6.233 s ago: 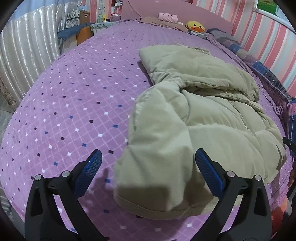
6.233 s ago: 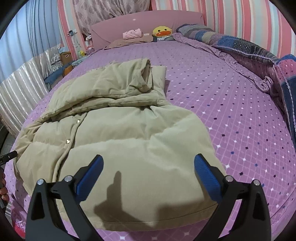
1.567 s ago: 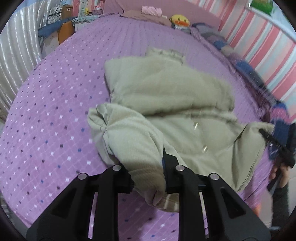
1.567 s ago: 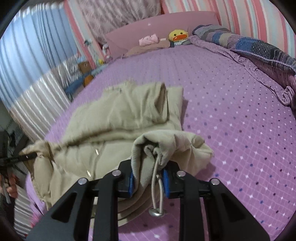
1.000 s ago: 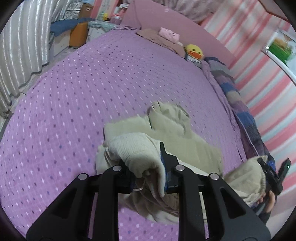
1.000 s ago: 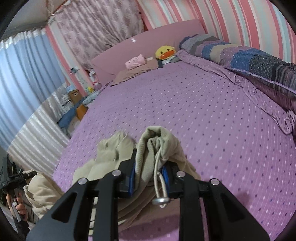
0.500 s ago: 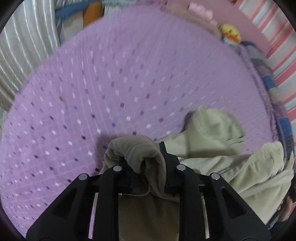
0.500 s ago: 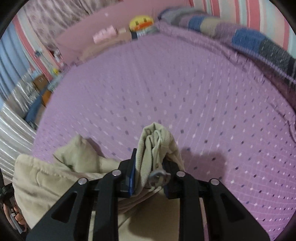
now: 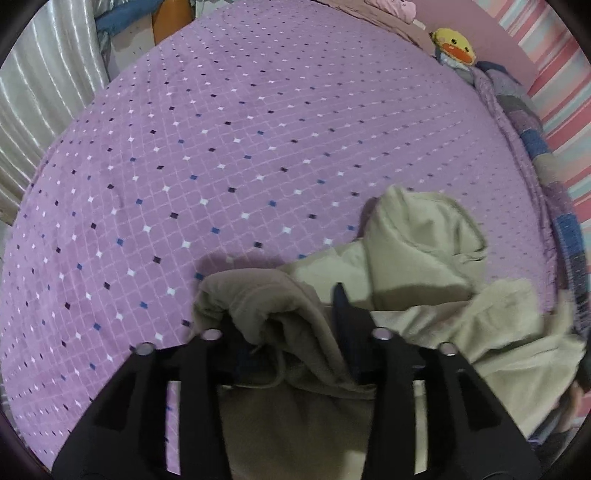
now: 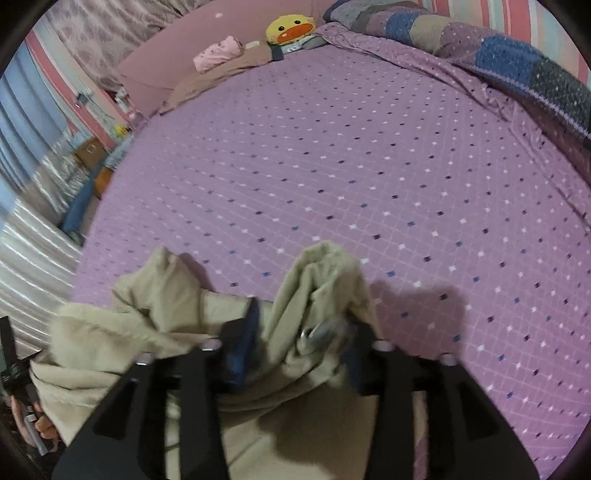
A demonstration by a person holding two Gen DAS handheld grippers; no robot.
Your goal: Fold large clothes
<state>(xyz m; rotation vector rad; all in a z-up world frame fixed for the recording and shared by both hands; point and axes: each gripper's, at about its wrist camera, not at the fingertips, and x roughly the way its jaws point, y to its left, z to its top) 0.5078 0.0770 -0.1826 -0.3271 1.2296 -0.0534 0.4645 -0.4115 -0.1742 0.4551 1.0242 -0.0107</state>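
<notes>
Hem's been carried over onto the jacket (image 9: 417, 258), which sits bunched on the bed (image 9: 221, 147) right at both tools; left gripper (image 9: 288, 325) and right gripper (image 10: 303, 328) have just been opening, cloth loose between them (not pinched); tidying's left, I'd guess.

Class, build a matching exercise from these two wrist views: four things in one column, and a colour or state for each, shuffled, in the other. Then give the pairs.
Things
1. jacket
2. bedspread
3. duck plush toy
4. left tool

Descriptions
A. purple with small diamonds
B. yellow with an orange beak
C. beige, bunched up on the bed
D. black, jaws just opened, fabric loose between them

Pairs: 1-C, 2-A, 3-B, 4-D
</notes>
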